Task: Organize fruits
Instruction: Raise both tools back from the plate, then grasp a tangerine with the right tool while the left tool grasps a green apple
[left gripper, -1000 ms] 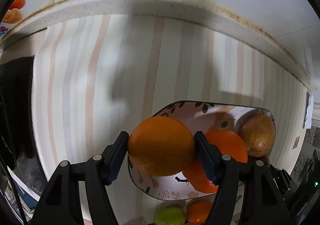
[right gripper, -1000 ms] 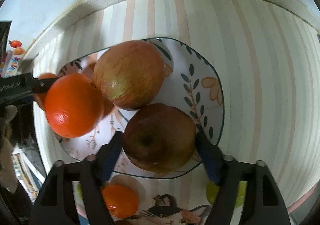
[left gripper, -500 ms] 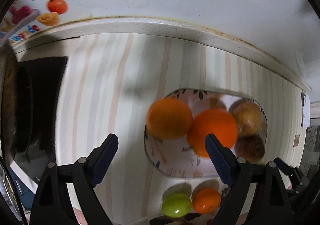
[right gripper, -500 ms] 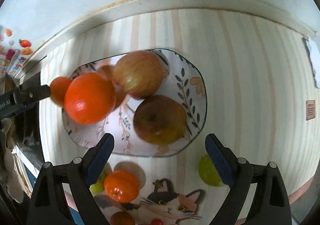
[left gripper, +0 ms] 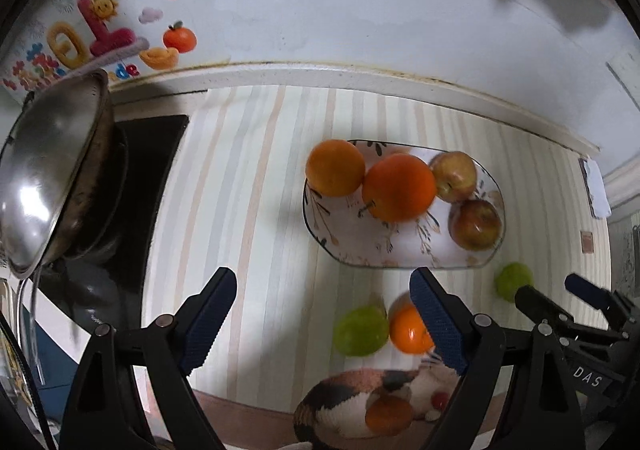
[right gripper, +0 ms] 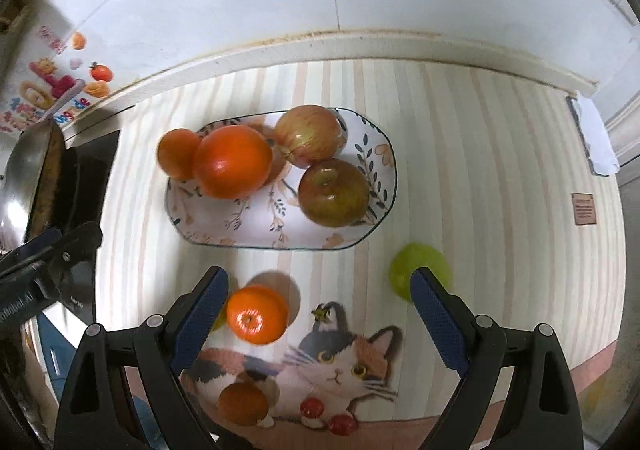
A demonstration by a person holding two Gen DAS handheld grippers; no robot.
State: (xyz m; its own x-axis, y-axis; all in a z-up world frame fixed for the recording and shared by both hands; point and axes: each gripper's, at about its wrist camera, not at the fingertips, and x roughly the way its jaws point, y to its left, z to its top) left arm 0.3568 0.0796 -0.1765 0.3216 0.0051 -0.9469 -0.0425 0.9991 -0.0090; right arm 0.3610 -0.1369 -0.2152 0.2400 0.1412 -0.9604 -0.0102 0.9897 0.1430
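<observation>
Now both wide-open, empty grippers, left gripper (left gripper: 322,324) and right gripper (right gripper: 320,320), are hiding part of a round green fruit (right gripper: 420,268) at 4 o'clock from the flowery oval plate (right gripper: 240,226).

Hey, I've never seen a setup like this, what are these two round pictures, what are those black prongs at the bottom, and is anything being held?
Each picture comes from a camera mounted on a hand-held gripper, looking along its two fingers. The prongs are the left gripper and the right gripper. Both have just been opening, stand open, and hold nothing. Below them a patterned plate holds two oranges and two apples. A small orange, another on the cat picture and two green fruits lie loose on the striped mat.
</observation>
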